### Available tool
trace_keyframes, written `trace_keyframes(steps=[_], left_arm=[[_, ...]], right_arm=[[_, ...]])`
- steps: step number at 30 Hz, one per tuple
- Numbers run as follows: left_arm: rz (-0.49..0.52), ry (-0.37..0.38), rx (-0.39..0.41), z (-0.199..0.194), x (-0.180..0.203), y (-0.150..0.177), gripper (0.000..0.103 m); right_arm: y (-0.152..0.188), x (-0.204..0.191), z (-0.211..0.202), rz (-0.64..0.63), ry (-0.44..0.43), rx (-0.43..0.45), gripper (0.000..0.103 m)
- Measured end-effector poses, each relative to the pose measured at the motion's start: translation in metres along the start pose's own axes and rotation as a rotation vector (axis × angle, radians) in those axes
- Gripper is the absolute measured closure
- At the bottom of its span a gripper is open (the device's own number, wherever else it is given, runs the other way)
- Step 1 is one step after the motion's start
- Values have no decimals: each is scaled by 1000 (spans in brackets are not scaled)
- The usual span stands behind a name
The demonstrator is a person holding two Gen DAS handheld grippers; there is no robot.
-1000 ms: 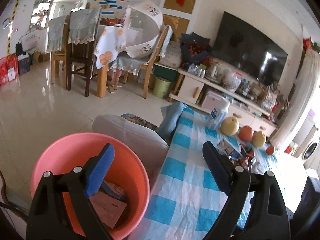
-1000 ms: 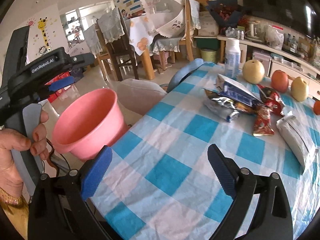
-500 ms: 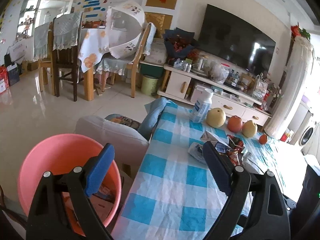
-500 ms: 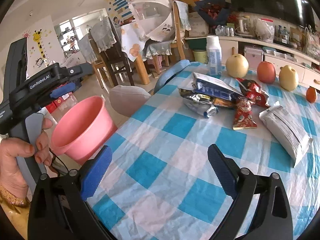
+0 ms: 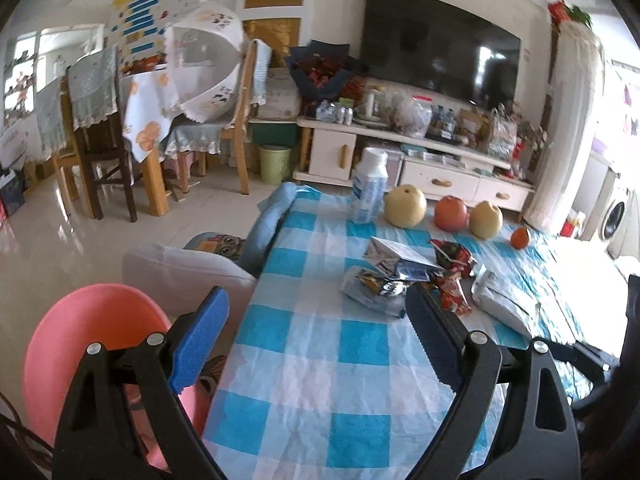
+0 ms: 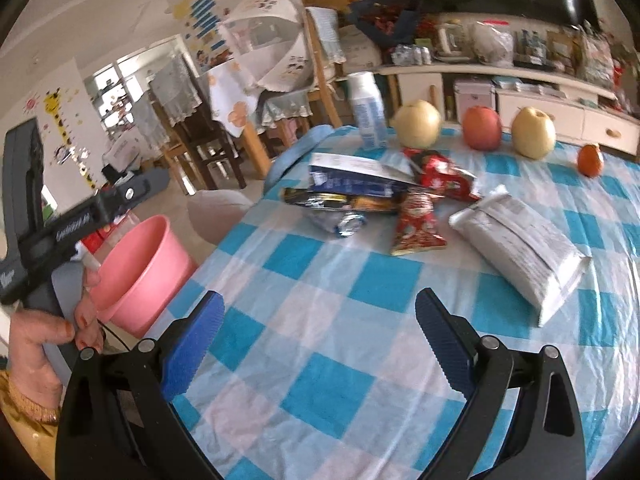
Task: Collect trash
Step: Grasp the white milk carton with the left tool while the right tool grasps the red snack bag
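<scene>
A pile of wrappers lies on the blue-checked tablecloth (image 6: pixel 320 320): a blue-white carton (image 6: pixel 356 178), a dark foil wrapper (image 6: pixel 340 202), red snack bags (image 6: pixel 418 226) and a grey-white packet (image 6: pixel 520 236). The pile also shows in the left wrist view (image 5: pixel 400 276). A pink bucket (image 5: pixel 80 344) stands beside the table's left edge, also in the right wrist view (image 6: pixel 140 272). My left gripper (image 5: pixel 316 344) is open and empty over the table edge. My right gripper (image 6: pixel 320 340) is open and empty, short of the pile.
A white bottle (image 6: pixel 366 110), two pears (image 6: pixel 418 122), an apple (image 6: pixel 482 126) and a small orange (image 6: pixel 590 160) stand along the table's far side. A grey cushioned seat (image 5: pixel 180 268) sits beyond the bucket. Dining chairs and a TV cabinet lie beyond.
Both grippers have swung right, from the bucket towards the table and the wrapper pile. Both stay open and empty.
</scene>
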State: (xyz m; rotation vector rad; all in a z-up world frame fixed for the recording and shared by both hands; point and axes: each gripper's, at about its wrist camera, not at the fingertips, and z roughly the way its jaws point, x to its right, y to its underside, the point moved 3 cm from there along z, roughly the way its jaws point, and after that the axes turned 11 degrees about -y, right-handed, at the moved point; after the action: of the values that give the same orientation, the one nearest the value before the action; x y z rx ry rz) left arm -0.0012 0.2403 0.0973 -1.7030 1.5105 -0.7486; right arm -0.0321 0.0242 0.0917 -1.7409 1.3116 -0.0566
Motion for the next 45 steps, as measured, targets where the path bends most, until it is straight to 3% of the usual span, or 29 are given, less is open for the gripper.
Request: trace_keyframes(steps=[11, 19, 23, 29, 33, 39, 41, 43, 45], left_arm=[[127, 55, -41, 28, 57, 7, 13], [166, 36, -75, 68, 89, 4, 13], [115, 43, -73, 82, 89, -1, 13], [42, 111, -74, 110, 92, -20, 13], [-8, 152, -111, 133, 96, -24, 13], [-167, 250, -207, 166, 91, -25, 13], [-200, 274, -255, 175, 93, -21, 19], [-219, 261, -302, 183, 93, -15, 33], [-236, 272, -335, 187, 94, -10, 40]], right_arm=[[-23, 63, -22, 99, 64, 51, 8], [-50, 92, -1, 3, 150, 31, 8], [-64, 108, 20, -6, 141, 13, 8], [-91, 135, 51, 59, 81, -9, 8], [-110, 153, 67, 121, 50, -15, 8], [-122, 172, 99, 204, 0, -64, 8], [-117, 172, 113, 186, 5, -110, 8], [-110, 169, 127, 152, -8, -162, 8], [-107, 158, 128, 76, 4, -154, 12]])
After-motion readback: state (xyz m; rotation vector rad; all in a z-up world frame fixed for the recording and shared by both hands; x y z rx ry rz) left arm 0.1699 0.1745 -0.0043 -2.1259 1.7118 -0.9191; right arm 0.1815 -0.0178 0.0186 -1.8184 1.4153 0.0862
